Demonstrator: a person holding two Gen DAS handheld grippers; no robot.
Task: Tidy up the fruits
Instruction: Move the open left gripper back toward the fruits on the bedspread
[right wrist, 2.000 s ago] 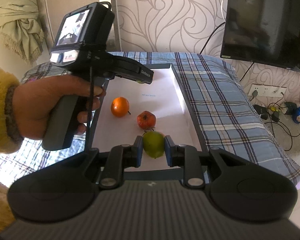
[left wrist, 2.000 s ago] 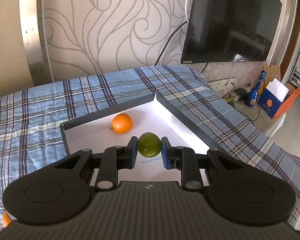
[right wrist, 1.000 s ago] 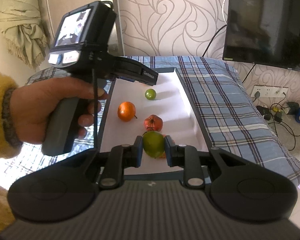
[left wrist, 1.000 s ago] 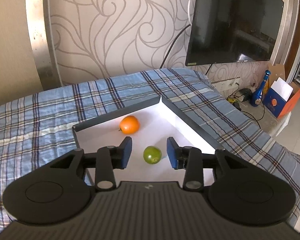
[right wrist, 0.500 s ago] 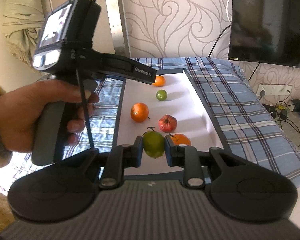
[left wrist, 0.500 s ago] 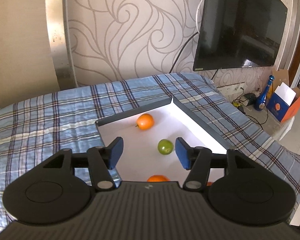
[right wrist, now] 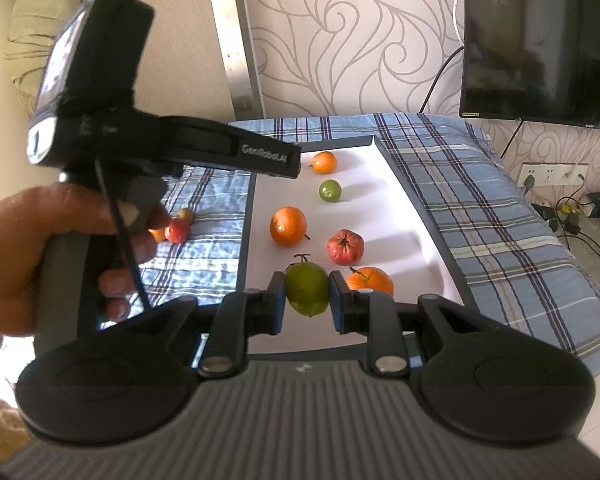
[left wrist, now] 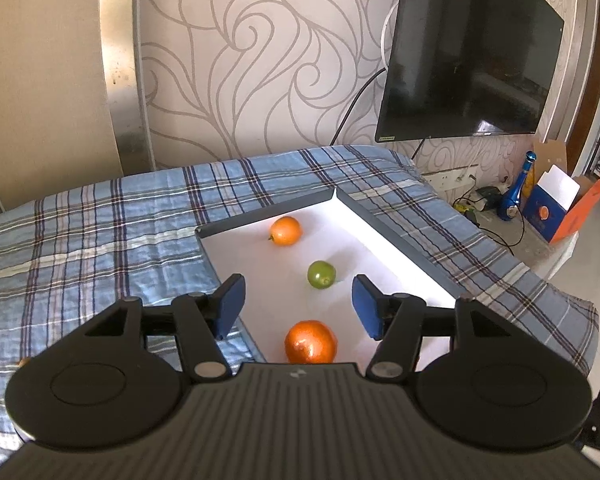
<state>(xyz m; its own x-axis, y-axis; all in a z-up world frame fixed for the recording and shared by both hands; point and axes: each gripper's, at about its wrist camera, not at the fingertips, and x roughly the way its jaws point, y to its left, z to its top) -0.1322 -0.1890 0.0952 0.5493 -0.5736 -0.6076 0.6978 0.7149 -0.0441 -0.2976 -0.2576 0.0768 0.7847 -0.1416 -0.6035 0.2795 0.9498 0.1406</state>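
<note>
A shallow tray (left wrist: 404, 242) with a white floor and dark rim lies on the plaid bedspread. In the left wrist view it holds a small orange (left wrist: 286, 231), a lime (left wrist: 321, 275) and a nearer orange (left wrist: 310, 342). My left gripper (left wrist: 298, 296) hangs open above the tray's near part, empty, with the lime lying beyond its fingers. My right gripper (right wrist: 307, 296) is shut on a green pear-like fruit (right wrist: 307, 292) over the tray's near end. The right wrist view also shows a red fruit (right wrist: 345, 247) and an orange (right wrist: 370, 280) behind its right finger.
A hand (right wrist: 28, 248) holds the left gripper's handle at the tray's left side. Small red and orange fruits (right wrist: 178, 230) lie on the bedspread (left wrist: 100, 232) outside the tray. A TV (left wrist: 468, 56) hangs on the wall; cables, a blue bottle (left wrist: 516, 192) and boxes sit on the floor at the right.
My left gripper let go of the lime, opened wider and drew back and up, so more of the tray shows. The right gripper keeps its hold on the green fruit.
</note>
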